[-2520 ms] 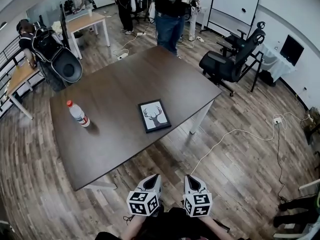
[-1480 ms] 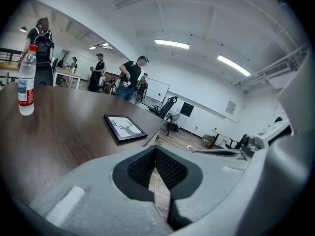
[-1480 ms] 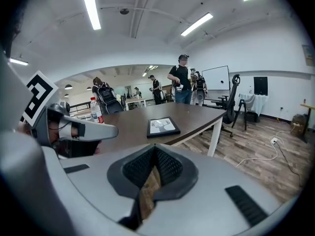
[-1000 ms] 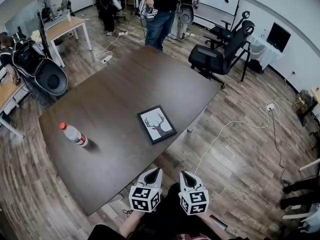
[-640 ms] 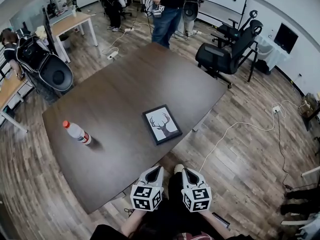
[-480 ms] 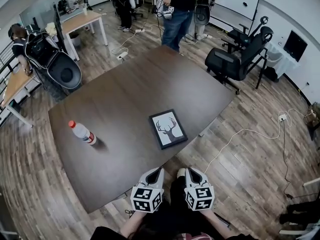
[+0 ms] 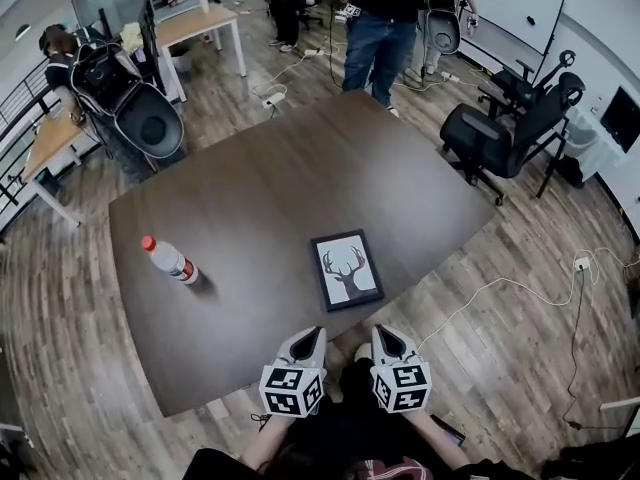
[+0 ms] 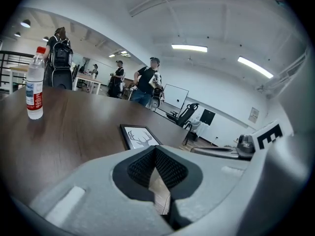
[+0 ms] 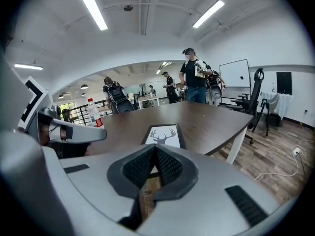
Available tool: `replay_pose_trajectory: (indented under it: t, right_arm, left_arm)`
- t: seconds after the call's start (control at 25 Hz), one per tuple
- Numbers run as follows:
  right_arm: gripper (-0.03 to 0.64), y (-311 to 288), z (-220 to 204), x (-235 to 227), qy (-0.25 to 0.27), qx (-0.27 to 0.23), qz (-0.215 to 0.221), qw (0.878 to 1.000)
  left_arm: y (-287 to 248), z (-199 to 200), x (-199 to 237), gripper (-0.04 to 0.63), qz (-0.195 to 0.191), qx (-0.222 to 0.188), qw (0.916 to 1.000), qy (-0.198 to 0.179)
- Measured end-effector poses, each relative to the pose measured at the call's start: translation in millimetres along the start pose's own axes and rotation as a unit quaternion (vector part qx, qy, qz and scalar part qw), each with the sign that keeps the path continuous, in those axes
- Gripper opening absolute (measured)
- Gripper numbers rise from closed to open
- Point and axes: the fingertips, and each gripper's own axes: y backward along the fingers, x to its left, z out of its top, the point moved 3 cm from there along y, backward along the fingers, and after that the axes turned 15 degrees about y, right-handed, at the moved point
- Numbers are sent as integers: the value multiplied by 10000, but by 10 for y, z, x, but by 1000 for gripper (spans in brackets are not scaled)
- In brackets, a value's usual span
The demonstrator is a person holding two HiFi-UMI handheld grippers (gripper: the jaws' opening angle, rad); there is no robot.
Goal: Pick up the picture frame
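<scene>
Picture frame [image 7: 347,269], the deer print in its black border, lies flat on the dark worktop [image 7: 260,188] close to the near edge. From the head view I judge I am only on the approach. My left gripper [image 7: 311,336] and right gripper [image 7: 381,336] hang side by side just off that edge, short of the frame and touching nothing. A water bottle [image 7: 170,260] stands well off to the left, an office chair [image 7: 495,133] sits past the far right corner, and a person [image 7: 385,18] stands beyond the far end. None of them lies between me and the frame. In the left gripper view my fingers [image 8: 142,166] are pressed together with nothing between them. The frame [image 8: 140,136] lies ahead and slightly left, and the bottle [image 8: 35,85] is far off left. In the right gripper view my fingers [image 9: 140,167] are likewise closed on nothing, with the frame [image 9: 164,135] almost dead ahead over the worktop's edge. Next I think I must spread both pairs of fingers and reach in over that edge. The frame lies flat, so I would probably have to catch its border from the sides.
</scene>
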Motion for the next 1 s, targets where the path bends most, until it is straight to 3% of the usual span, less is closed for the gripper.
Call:
replay_pose_trajectory:
  t: [0.44, 0.72, 0.88, 1.0]
  right_arm:
    - [6, -525, 196, -539, 39, -134, 397, 9991]
    - [6, -770, 234, -854, 49, -91, 905, 9958]
    - [6, -918, 261, -895, 234, 18, 1517, 9882]
    - [6, -980, 271, -992, 277, 39, 1676, 9855]
  left_arm:
    - [-600, 219, -39, 11, 300, -101, 9993, 181]
    - [-902, 279, -95, 11, 668, -192, 9968, 387]
    - [-1085, 295, -165, 11, 404, -93, 9967, 703]
    - [-1210, 289, -220, 9, 493, -86, 9960, 745]
